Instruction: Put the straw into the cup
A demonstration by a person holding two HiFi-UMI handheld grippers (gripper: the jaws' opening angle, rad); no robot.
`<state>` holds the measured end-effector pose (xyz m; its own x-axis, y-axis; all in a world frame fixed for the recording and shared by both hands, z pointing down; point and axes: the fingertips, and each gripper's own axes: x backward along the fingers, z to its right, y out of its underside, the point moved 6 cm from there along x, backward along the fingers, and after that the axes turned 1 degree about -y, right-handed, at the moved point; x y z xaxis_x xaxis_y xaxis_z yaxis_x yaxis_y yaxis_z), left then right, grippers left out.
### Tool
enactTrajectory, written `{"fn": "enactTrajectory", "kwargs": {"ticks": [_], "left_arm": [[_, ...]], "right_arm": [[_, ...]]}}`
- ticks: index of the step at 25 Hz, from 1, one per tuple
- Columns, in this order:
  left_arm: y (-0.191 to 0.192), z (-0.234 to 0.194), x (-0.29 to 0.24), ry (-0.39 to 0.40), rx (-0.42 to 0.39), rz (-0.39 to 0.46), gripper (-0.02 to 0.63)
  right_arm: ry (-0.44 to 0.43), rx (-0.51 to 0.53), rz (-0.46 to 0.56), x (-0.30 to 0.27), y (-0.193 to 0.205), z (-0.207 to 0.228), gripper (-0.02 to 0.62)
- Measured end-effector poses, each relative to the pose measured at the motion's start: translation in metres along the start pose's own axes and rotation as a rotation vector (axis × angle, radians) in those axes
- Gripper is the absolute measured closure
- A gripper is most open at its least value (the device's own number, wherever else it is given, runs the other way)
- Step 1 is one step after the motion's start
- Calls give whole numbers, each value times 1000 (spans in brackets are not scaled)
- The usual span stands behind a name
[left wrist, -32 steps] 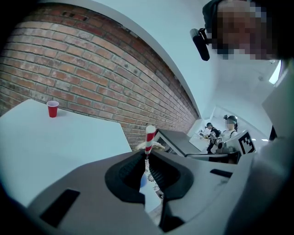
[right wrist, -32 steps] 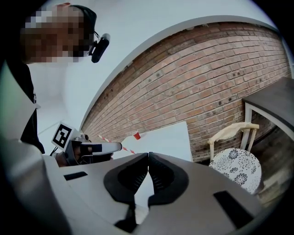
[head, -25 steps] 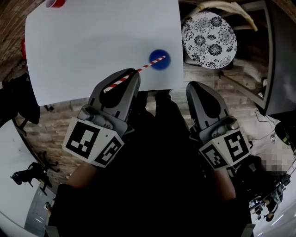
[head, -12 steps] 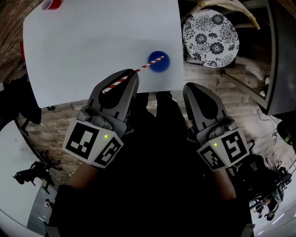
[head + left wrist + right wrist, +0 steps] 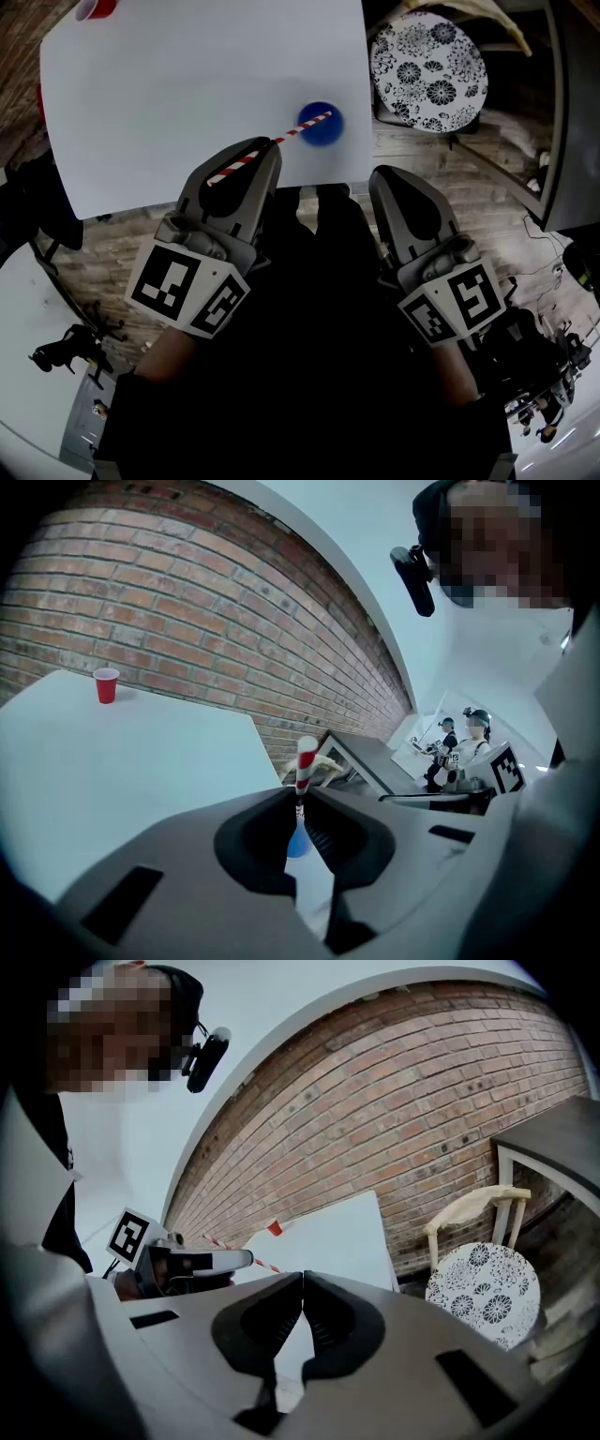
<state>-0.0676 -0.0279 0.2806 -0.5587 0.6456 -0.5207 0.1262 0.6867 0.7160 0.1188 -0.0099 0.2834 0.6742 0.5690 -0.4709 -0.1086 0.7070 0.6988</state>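
Bench top: the bench (image 5: 187, 84) lies open between red cup (image 5: 96, 7), far left corner, and blue cup (image 5: 321, 125), near right edge.
Above blue cup: straw (image 5: 281, 141) slants over its mouth.
Right of bench: patterned chair (image 5: 428, 70) stands just beside the edge.

Heads up from my end: the red cup (image 5: 94, 7) is chopped off by the head view's top edge. In the left gripper view the blue cup (image 5: 298, 842) is mostly buried behind the jaws. I can't tell if the straw (image 5: 291, 137) tip is actually inside it.
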Motion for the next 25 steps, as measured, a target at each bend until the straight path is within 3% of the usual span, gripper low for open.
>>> {"fn": "enactTrajectory", "kwargs": {"ticks": [25], "left_arm": [[7,-16,-42,-13,-23,-76,568]], "right_arm": [[11,-75,-26,-17,6,28,568]]}}
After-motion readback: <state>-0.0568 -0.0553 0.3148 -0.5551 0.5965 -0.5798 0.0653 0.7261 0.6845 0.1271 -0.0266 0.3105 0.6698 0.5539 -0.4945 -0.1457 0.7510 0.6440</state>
